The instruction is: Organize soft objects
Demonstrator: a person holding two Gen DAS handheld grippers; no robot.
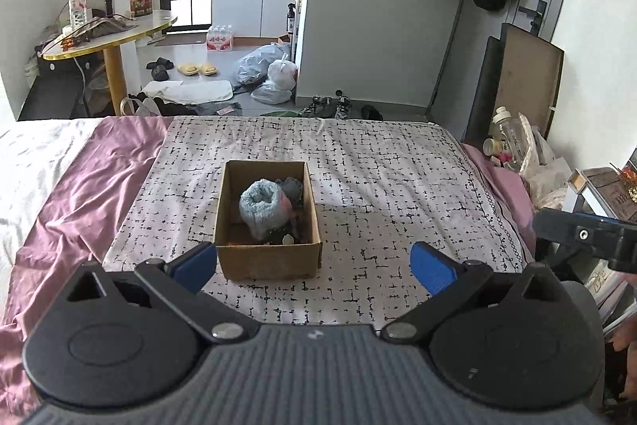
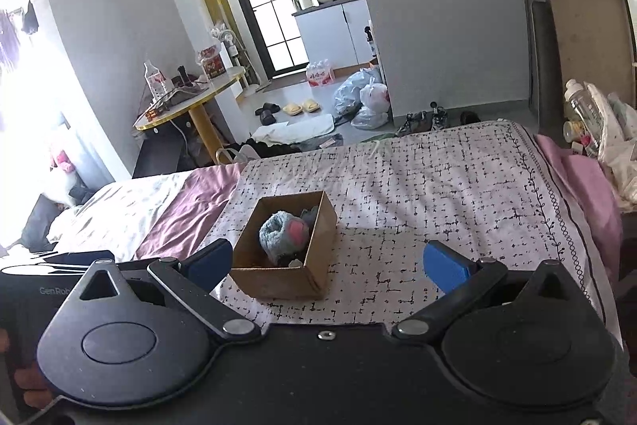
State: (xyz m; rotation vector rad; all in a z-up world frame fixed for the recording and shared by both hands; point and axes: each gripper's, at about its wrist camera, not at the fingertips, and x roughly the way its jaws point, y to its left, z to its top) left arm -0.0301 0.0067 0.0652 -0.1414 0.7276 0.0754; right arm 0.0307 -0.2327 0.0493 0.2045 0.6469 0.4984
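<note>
Bright daylight, left window (image 2: 24, 74) blown out; fisheye-bent edges; sharp focus.

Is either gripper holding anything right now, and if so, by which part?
Nothing is held. The left gripper and right gripper are both open and empty above the bedspread. The rolled socks sit in the cardboard box.

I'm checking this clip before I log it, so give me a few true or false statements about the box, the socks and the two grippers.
1. The box sits on the patterned sheet. True.
2. The left gripper is shut on a sock. False: its jaws stand wide open and hold nothing.
3. A fuzzy blue sock roll lies inside the box. True.
4. The right gripper is reaching into the box. False: it is open, short of the box.
5. The box is closed with a lid. False: its top is open.
</note>
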